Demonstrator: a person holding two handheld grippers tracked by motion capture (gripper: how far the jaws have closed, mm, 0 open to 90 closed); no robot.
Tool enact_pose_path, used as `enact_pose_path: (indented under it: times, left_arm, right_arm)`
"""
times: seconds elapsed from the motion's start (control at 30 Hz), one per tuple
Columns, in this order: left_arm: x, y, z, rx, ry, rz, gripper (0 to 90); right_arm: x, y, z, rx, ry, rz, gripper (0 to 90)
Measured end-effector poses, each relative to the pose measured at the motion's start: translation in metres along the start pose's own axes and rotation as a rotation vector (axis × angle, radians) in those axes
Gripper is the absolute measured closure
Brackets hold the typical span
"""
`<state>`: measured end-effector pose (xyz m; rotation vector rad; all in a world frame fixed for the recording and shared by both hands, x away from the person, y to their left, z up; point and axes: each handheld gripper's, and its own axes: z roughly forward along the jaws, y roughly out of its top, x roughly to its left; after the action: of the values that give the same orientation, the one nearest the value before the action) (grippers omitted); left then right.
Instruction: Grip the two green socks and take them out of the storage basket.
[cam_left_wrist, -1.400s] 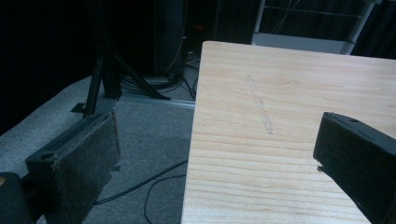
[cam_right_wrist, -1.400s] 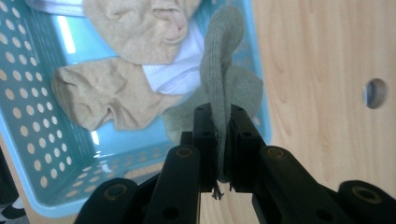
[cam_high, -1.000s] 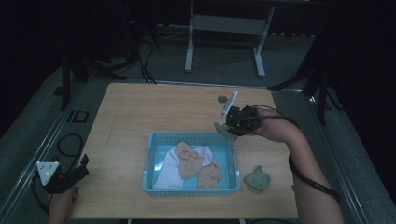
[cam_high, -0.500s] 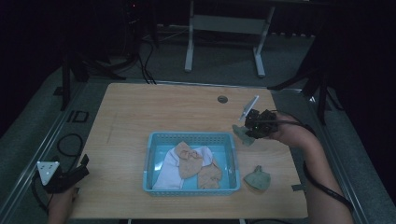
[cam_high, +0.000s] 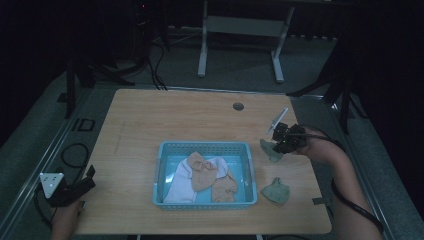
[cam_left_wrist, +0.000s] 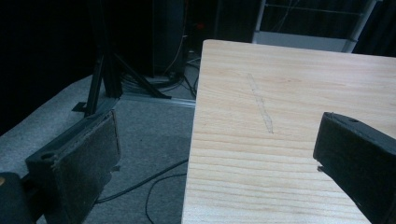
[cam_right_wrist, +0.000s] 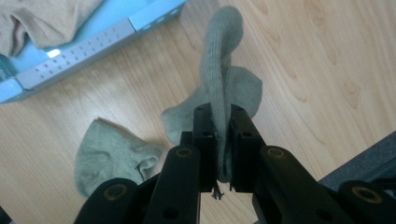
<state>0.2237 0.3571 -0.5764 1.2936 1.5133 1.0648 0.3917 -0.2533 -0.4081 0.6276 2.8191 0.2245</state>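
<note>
While the green sock (cam_right_wrist: 219, 79) hung pinched between the jaws of our right gripper (cam_right_wrist: 219, 140), we carried it from the far middle of the table toward the right edge and somewhat lower. A second before, it had been above the far right corner of the blue basket (cam_high: 206, 148); now it dangled over bare wood just right of that corner, its toe close to the table top or brushing it, we could not tell which. The jaws were clenched tight on the sock's middle, with the knit bunched up between the pads.

Below it, near our edge of the table, lay the second green sock (cam_high: 276, 191), crumpled and apart from the held one, just right of the basket. From that pairing we judged that we were taking the green ones out and gathering them beside the basket, and that the held sock was about to be set down near its mate. The tan socks (cam_high: 202, 170) and a pale cloth (cam_high: 181, 181) remained inside the basket, so more sorting seemed left to do.

Our left gripper (cam_high: 67, 187) had not moved in that second. It rested at the near left corner of the table (cam_high: 150, 115), jaws spread wide with nothing between them, its pads (cam_left_wrist: 86, 158) looking out over the table's edge and the grey floor beyond.
</note>
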Motion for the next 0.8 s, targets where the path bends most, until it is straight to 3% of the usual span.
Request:
enact_pose_path:
  times: [0.13, 0.3, 0.8]
  left_arm:
    - [0.000, 0.000, 0.000, 0.000, 0.001, -0.001, 0.7]
    - [0.000, 0.000, 0.000, 0.000, 0.001, -0.001, 0.7]
    - [0.000, 0.000, 0.000, 0.001, 0.003, -0.002, 0.7]
  right_arm:
    - [-0.001, -0.004, 0.013, 0.002, 0.017, 0.018, 83.3]
    - [-0.002, -0.010, 0.040, 0.031, 0.048, 0.038, 83.3]
    - [0.002, -0.013, 0.085, 0.027, 0.112, 0.070, 83.1]
